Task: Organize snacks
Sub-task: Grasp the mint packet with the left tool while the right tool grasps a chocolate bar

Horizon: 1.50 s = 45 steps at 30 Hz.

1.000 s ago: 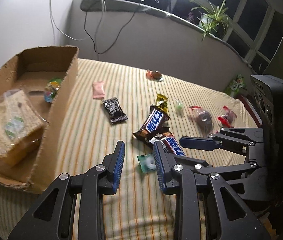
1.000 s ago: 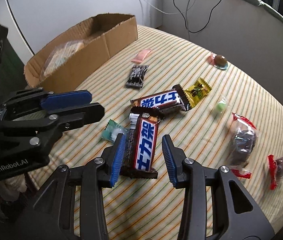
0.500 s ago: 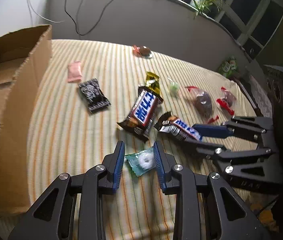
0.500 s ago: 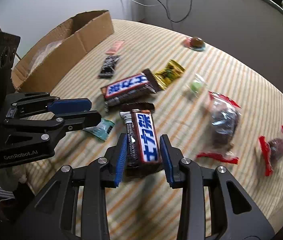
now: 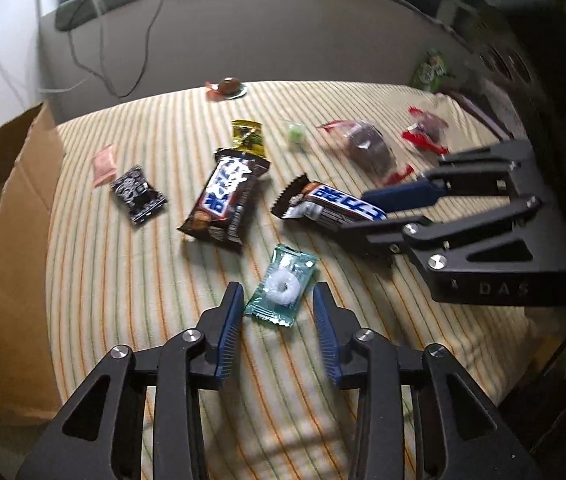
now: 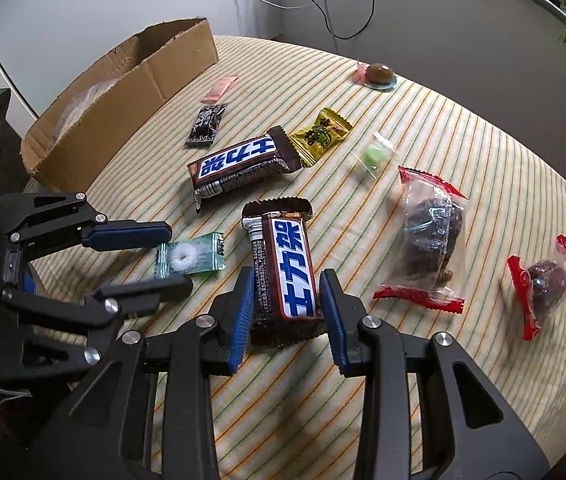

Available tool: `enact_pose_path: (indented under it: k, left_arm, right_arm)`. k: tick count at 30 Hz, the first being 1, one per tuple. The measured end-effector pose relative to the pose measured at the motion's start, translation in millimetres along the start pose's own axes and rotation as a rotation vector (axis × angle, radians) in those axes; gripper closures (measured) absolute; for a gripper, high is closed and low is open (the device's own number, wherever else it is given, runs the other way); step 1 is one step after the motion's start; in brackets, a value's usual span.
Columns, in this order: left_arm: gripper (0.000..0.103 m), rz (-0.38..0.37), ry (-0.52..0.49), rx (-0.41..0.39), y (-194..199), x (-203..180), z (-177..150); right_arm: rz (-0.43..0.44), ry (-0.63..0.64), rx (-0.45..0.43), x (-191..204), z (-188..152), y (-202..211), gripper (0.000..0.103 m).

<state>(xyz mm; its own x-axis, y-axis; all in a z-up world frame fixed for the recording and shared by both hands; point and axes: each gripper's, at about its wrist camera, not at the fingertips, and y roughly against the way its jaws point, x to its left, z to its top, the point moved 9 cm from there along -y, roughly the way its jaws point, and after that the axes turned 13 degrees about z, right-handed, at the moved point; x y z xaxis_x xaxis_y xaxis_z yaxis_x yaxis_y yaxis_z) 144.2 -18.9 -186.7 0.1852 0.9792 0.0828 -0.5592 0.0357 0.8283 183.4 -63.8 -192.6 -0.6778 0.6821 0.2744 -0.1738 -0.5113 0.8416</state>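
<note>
The left gripper is seen low over the striped bench, jaws wide apart, with the green mint-ring candy packet lying flat between the blue pads; no contact with either pad can be made out. The right gripper is set around the near end of a Snickers bar, jaws at medium width with the pads just beside the wrapper edges; whether they are pressing cannot be told. The bar's near end is seen slightly off the cloth.

A second Snickers bar is laid flat just beyond, with a yellow candy packet touching its far end. Counted on the bench:
- Two Snickers bars.
- One mint packet.
- One yellow packet.
- One black sachet.
- One pink sachet.
- One small clear packet with a green candy.
- Two clear red-edged bags with dark contents, one large and one small.
- One brown sweet on a clear wrapper at the far edge.

A cardboard box is placed at the far left of the bench, open on top; a clear-wrapped item is glimpsed inside but cannot be identified. A green packet is seen off the bench's far right corner in the left wrist view.
</note>
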Motion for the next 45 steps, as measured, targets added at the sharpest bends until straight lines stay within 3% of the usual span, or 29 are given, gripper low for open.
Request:
enact_pose_path:
  k: [6,11,26,36,45]
  left_arm:
    - [0.068,0.014,-0.004,-0.010,-4.7,-2.6,5.8]
    - [0.079,0.027,-0.014,-0.029,-6.5,-8.0,6.5]
    - [0.079,0.020,0.081,-0.058,5.1,2.9,7.5]
    - [0.079,0.047,0.178,-0.144,35.2,32.0,21.6]
    - [0.079,0.113,0.270,-0.214,64.1,83.2,26.1]
  right_arm:
    - [0.000,0.004,-0.001,-0.9,2.3,-2.3,0.068]
    - [0.003,0.008,0.007,-1.7,1.0,-5.0,0.068]
    - [-0.007,-0.006,-0.046,-1.7,2.2,13.3,0.073]
    - [-0.011,0.046,-0.098,23.6,26.3,32.3,0.073]
    - [0.006,0.118,-0.133,57.8,66.7,32.9,0.073]
